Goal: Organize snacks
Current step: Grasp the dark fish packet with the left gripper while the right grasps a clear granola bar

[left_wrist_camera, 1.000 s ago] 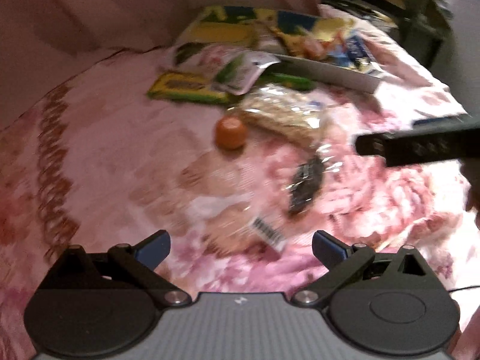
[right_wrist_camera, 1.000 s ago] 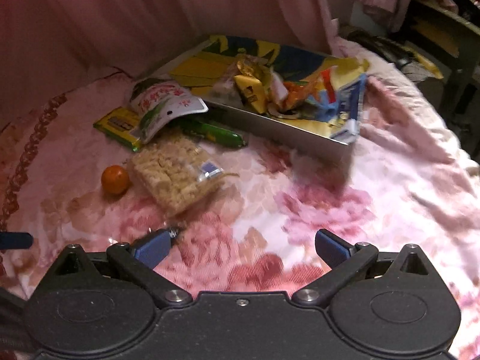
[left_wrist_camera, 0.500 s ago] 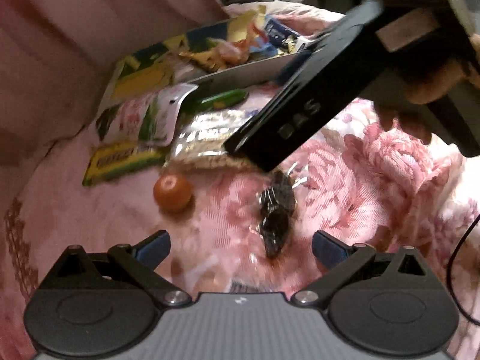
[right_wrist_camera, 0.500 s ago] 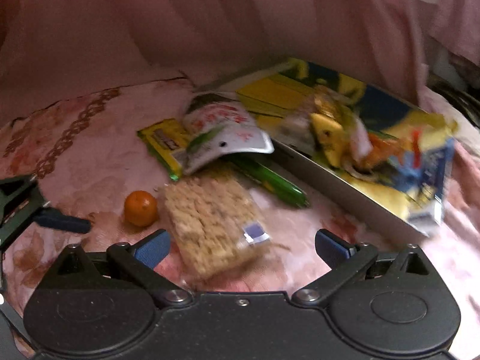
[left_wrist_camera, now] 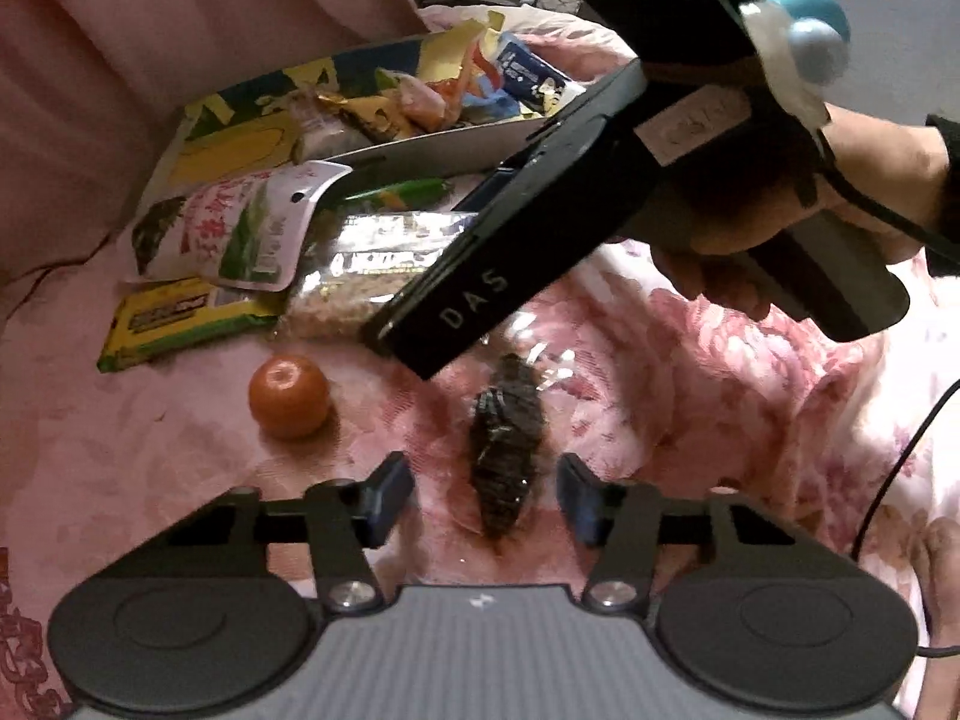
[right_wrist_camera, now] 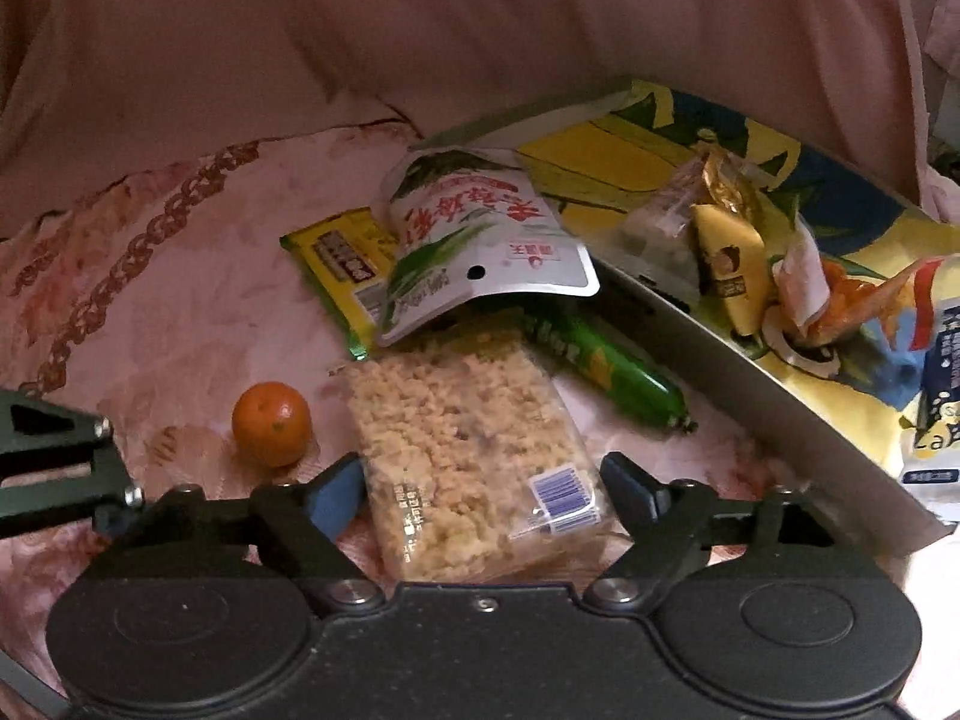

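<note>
on the pink floral bedspread (left_wrist_camera: 690, 396), going left to right, a flat yellow snack packet (left_wrist_camera: 180, 318) lies far left with a white and green pouch (left_wrist_camera: 234, 228) overlapping it. near them sits a small round orange (left_wrist_camera: 290, 396). the left gripper (left_wrist_camera: 486, 489) is at the near edge, its fingers closing, with a dark snack in clear wrap (left_wrist_camera: 506, 450) lying between them; the pads do not touch it. the right gripper (right_wrist_camera: 483, 489) has its fingers closing around a clear-wrapped crispy rice bar (right_wrist_camera: 468, 450), the pads just beside its edges; i cannot tell if they touch. a green sausage stick (right_wrist_camera: 606, 369) lies right of the bar, beside the shallow printed tray (right_wrist_camera: 780, 396) holding more snacks at far right.
</note>
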The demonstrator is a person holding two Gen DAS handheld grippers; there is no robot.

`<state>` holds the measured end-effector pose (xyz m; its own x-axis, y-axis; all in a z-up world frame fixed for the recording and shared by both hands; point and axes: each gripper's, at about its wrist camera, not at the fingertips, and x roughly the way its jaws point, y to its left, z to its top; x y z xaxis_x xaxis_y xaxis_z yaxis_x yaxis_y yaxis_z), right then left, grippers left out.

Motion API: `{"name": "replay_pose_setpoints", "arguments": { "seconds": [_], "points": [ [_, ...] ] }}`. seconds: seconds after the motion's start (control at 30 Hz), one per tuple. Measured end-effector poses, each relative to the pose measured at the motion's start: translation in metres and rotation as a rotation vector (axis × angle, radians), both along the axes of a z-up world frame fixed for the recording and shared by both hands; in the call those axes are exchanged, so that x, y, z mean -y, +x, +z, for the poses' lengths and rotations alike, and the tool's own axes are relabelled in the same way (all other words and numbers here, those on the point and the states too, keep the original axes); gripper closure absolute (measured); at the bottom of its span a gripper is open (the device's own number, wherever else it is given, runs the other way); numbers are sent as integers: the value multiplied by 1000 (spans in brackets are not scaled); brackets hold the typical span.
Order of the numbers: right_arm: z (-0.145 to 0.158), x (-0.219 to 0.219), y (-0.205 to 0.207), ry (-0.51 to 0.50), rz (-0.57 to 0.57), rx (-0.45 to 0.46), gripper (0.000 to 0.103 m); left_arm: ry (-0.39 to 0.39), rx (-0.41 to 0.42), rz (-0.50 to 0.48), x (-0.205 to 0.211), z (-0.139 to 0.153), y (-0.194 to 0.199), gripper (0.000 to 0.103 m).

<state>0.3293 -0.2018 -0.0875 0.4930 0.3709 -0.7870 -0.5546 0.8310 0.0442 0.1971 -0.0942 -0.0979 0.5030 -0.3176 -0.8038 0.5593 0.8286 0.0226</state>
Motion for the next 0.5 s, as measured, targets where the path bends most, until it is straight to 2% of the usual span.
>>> {"name": "replay_pose_setpoints", "arguments": {
  "seconds": [0.2,0.5],
  "points": [
    [5,17,-6,-11,-117,-68,22,-22,-57,73,-4,3,2,50],
    [5,47,-38,-5,-387,-203,23,-74,-133,269,-20,7,-7,53]
  ]
}}
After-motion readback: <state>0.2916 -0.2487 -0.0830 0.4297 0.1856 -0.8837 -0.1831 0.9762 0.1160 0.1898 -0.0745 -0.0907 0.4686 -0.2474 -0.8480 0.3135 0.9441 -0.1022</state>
